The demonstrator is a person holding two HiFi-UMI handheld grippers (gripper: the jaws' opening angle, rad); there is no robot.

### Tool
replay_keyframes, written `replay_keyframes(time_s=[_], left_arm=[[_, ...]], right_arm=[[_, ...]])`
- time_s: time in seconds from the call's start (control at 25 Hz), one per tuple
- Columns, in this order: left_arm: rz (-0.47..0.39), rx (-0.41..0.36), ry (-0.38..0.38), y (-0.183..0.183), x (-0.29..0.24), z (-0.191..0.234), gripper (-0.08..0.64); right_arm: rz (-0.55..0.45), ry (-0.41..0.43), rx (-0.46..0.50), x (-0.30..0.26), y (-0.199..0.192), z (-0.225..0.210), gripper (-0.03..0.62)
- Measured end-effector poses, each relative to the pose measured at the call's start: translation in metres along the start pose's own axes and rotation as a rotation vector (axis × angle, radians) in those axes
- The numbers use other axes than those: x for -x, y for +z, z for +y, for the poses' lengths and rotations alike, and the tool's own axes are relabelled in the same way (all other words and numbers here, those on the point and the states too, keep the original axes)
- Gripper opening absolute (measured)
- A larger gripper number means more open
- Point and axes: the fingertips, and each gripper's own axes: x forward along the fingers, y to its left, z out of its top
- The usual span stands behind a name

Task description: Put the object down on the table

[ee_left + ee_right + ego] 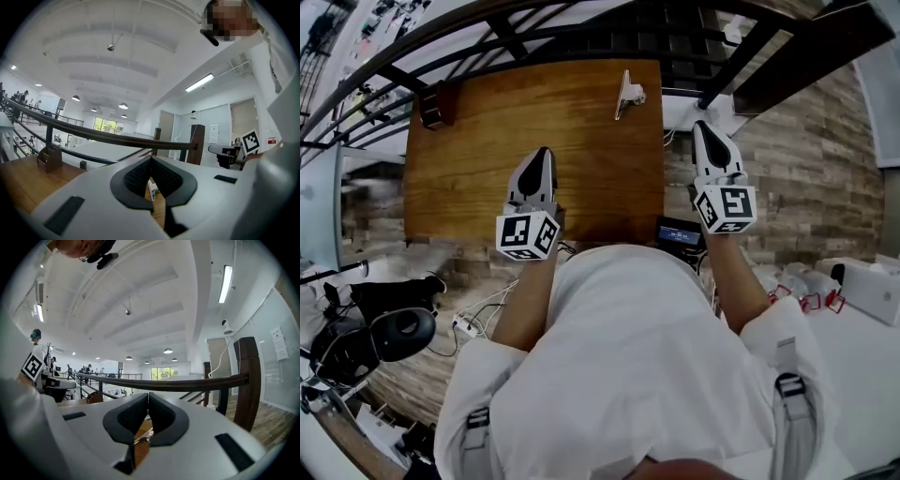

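Left gripper (543, 152) in the head view hangs over the near half of the wooden table (469, 150), its jaws drawn together with nothing between them. The right gripper (704, 127) sits off the table's right edge, over the floor, its jaws likewise pressed together and empty. A thin white object (626, 95), probably the task's thing, stands upright on the table at its far right, well apart from both grippers. A brown box (435, 103) sits at the far left corner, and a small screen device (680, 232) lies just off the near right corner.

From the left gripper view, the dark pads meet at their tips and hold nothing. Through the narrow gap below them the white object shows far ahead on the wood. A dark railing (93, 134) runs across behind, with the brown box at far left.

From the right gripper view, the jaws are also tip to tip with nothing in them; a strip of table shows below them, and the railing crosses beyond.

With both grippers empty and the object already on the table, the putting-down looks done. The risk I judge from here lies in the object itself: it is thin, upright and close to the table's far right edge, so a careless sweep of the right gripper toward the table could tip it flat or push it off.
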Motion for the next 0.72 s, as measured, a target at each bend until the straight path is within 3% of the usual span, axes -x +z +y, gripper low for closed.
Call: replay_keyframes(time_s=[0.32, 0.72], left_arm=[[0.006, 0.014, -0.002, -0.009, -0.001, -0.007, 0.018], [0.009, 0.033, 0.022, -0.014, -0.015, -0.019, 0.018]], right_arm=[[-0.054, 0.039, -0.052, 0.004, -0.004, -0.003, 0.025], [-0.050, 0.081, -0.060, -0.009, -0.009, -0.020, 0.025]])
